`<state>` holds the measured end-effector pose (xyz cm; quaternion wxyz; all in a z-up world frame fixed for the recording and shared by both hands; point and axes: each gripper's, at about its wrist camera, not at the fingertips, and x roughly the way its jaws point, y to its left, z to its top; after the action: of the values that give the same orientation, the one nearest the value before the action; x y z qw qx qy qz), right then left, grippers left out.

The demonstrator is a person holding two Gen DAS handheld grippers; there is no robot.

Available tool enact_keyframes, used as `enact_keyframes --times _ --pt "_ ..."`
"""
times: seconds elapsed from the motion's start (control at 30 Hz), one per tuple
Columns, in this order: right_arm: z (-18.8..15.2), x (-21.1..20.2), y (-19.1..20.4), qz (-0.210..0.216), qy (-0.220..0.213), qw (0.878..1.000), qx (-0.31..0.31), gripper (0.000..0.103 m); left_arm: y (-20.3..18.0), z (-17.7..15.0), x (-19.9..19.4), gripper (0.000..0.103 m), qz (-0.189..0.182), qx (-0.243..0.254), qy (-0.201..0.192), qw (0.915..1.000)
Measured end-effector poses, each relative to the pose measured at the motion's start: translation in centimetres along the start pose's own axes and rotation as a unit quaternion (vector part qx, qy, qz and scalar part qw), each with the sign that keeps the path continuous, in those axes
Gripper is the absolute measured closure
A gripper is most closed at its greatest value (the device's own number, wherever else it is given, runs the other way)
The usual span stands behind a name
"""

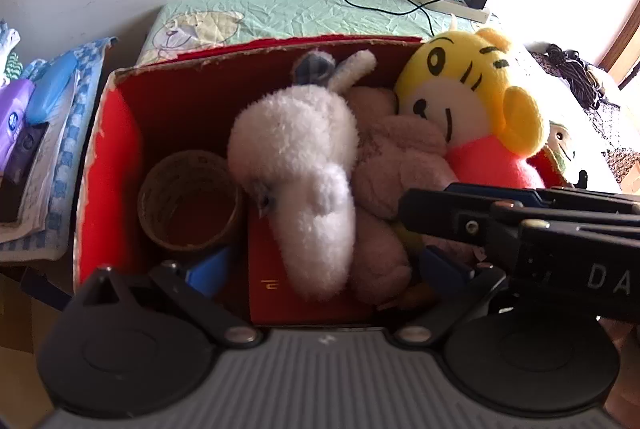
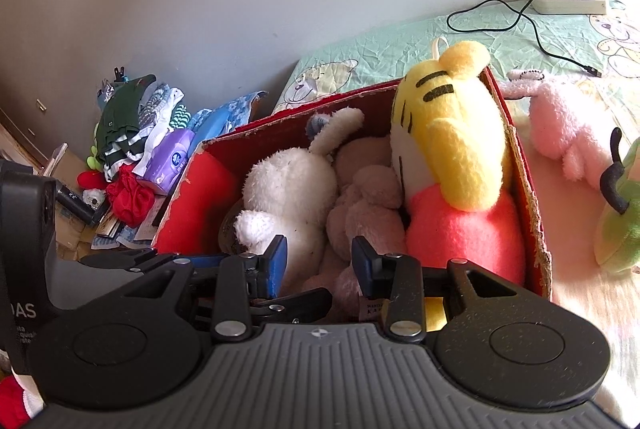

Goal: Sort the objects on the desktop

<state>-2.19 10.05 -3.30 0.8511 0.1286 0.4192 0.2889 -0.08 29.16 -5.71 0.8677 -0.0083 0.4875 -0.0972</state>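
Both hand-held grippers, left and right, are hovering with jaws apart and empty over the red box on the bed, where the white rabbit, tiger doll and tape roll are lying packed together, seemingly sorted already.

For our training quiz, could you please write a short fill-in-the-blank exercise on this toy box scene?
1. The yellow tiger plush leans in the box's ____ corner.
2. The roll of tape lies ____ the red box.
3. The pink plush lies ____ the box, on the bedspread.
4. Both the left gripper and the right gripper are ____.

Answers: right; inside; outside; open
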Motion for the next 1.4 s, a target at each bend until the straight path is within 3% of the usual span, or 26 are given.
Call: enact_keyframes --times 0.43,0.83,1.4 --pt "-1.3 -1.3 -0.4 0.002 -0.028 1.000 0.006 0.064 -0.6 -1.0 -0.9 0.003 0.021 -0.005 -0.010 0.9997" --pt "-2.5 -3.1 -0.6 0.014 -0.045 0.999 0.015 0.063 -1.6 -1.8 -3.1 0.002 0.081 0.029 -0.051 0.9950" --pt "-1.6 -5.0 -2.8 0.088 -0.014 0.996 -0.004 0.058 -4.2 -2.7 -5.6 0.003 0.148 -0.035 -0.050 0.9871"
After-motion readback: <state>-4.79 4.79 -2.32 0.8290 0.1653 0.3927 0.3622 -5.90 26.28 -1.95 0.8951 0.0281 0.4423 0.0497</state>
